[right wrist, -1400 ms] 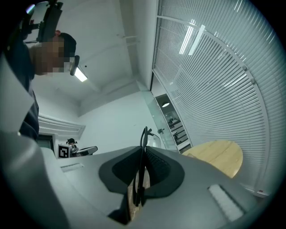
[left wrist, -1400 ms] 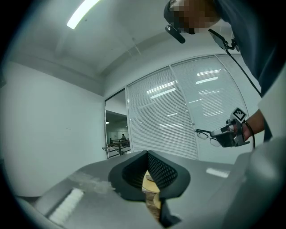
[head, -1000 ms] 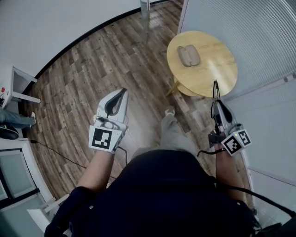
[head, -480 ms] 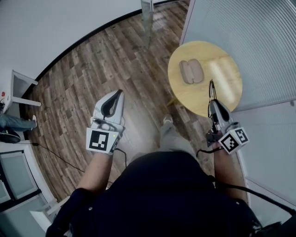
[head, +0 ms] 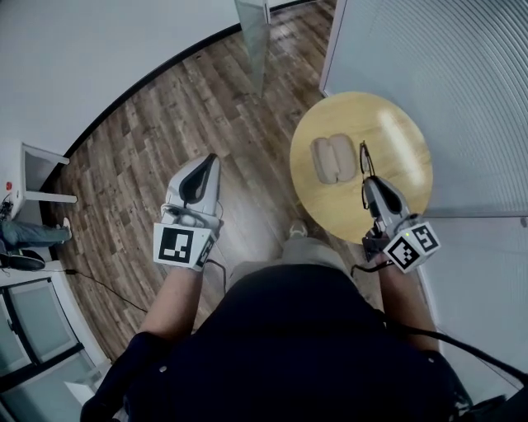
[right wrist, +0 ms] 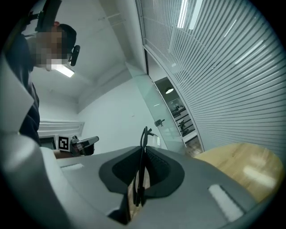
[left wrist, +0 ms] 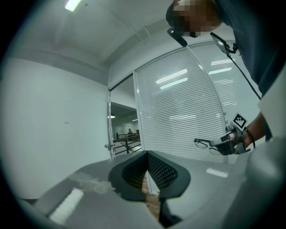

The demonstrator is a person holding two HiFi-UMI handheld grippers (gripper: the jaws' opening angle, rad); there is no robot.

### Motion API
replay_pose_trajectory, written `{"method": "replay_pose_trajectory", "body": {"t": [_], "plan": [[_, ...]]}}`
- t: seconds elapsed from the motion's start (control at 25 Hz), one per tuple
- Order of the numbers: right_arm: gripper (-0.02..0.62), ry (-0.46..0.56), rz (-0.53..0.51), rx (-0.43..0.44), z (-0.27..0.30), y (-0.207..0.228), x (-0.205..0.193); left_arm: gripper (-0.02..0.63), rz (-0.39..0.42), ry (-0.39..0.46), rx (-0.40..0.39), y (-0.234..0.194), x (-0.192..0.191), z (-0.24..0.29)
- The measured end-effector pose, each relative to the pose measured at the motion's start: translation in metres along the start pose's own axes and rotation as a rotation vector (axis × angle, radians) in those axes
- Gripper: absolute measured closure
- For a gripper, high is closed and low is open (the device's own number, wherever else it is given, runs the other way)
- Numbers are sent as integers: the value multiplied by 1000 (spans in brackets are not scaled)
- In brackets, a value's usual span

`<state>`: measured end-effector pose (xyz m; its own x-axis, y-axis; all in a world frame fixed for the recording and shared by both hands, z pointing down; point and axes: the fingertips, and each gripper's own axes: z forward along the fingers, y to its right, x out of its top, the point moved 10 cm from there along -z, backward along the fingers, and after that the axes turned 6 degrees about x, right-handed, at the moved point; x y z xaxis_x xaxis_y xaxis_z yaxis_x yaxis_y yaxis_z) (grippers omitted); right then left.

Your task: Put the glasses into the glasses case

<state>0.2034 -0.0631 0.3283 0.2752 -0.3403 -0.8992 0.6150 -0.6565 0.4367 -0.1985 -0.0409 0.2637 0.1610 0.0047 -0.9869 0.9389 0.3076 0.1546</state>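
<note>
An open beige glasses case (head: 332, 158) lies on the round wooden table (head: 396, 132). My right gripper (head: 366, 183) is shut on the black-framed glasses (head: 364, 157) and holds them upright over the table, just right of the case. In the right gripper view the thin frame (right wrist: 143, 150) stands pinched between the jaws, with the table top (right wrist: 243, 165) at the right. My left gripper (head: 210, 162) hangs over the wooden floor left of the table, shut with nothing in it. In the left gripper view, the glasses (left wrist: 203, 143) stick out of the right gripper (left wrist: 214, 144).
A wall of white blinds (head: 445, 58) runs behind and to the right of the table. A glass door panel (head: 252, 25) stands at the far end of the wooden floor (head: 165, 124). White furniture (head: 29, 169) sits at the left edge.
The table and case have drawn nearer in the head view. My right gripper with the glasses has gone from the table's near edge to over the top, beside the case. The left stays shut.
</note>
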Motion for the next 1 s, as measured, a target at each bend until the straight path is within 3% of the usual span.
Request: {"method": "replay_pose_trajectory", "body": {"t": [0.44, 1.0], "plan": [[561, -16, 22, -14, 37, 60, 24, 604, 16, 2, -54, 3, 18, 91], [561, -27, 35, -138, 72, 85, -9, 604, -8, -48, -143, -25, -33, 147]]}}
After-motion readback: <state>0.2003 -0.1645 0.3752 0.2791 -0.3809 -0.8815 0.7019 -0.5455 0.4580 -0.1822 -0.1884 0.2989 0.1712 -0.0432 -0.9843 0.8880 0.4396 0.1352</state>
